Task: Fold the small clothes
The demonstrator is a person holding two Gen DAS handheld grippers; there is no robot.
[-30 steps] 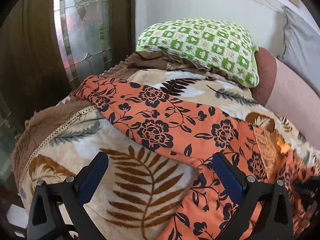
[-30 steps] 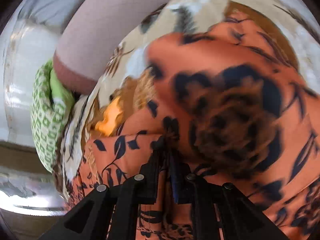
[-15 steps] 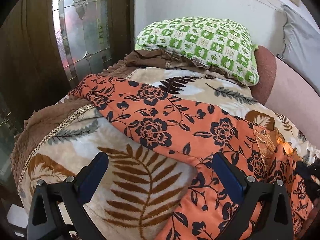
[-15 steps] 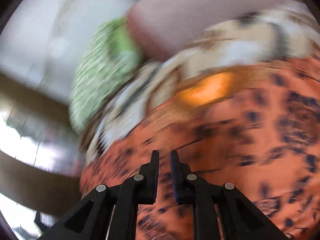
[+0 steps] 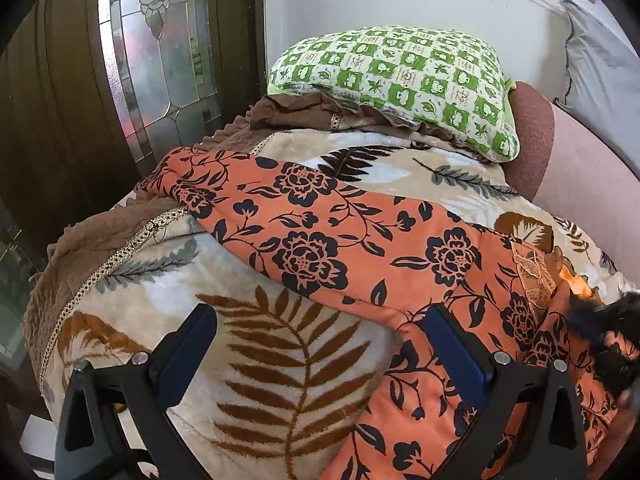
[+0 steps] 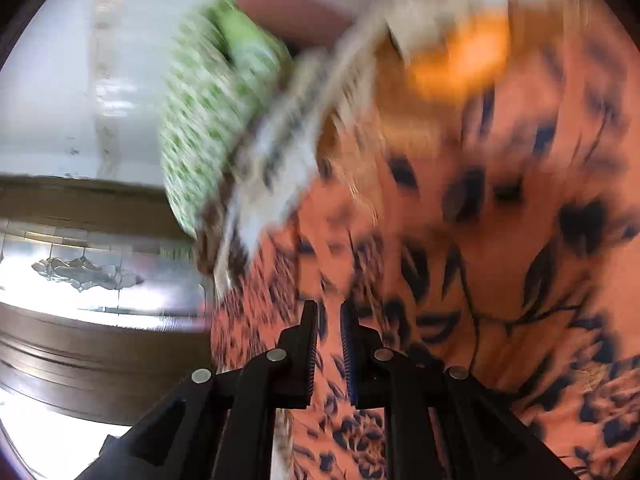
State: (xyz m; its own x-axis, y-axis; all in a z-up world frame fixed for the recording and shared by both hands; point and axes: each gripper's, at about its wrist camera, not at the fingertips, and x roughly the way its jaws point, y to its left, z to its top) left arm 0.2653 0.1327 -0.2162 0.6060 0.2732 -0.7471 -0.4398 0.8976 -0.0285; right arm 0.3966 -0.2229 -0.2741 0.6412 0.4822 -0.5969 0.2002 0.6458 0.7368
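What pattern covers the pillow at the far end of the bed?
Green and white checks with small leaf motifs on the pillow, clearest in the left wrist view.

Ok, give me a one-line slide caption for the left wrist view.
Open left hand-held gripper poised over an orange, black-flowered cotton garment draped across a cream leaf-print fleece blanket.

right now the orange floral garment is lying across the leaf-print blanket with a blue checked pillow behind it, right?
Not quite: the pillow is green and white checked, not blue. The left wrist view shows it plainly, behind the orange floral garment, which does lie across the leaf-print blanket.
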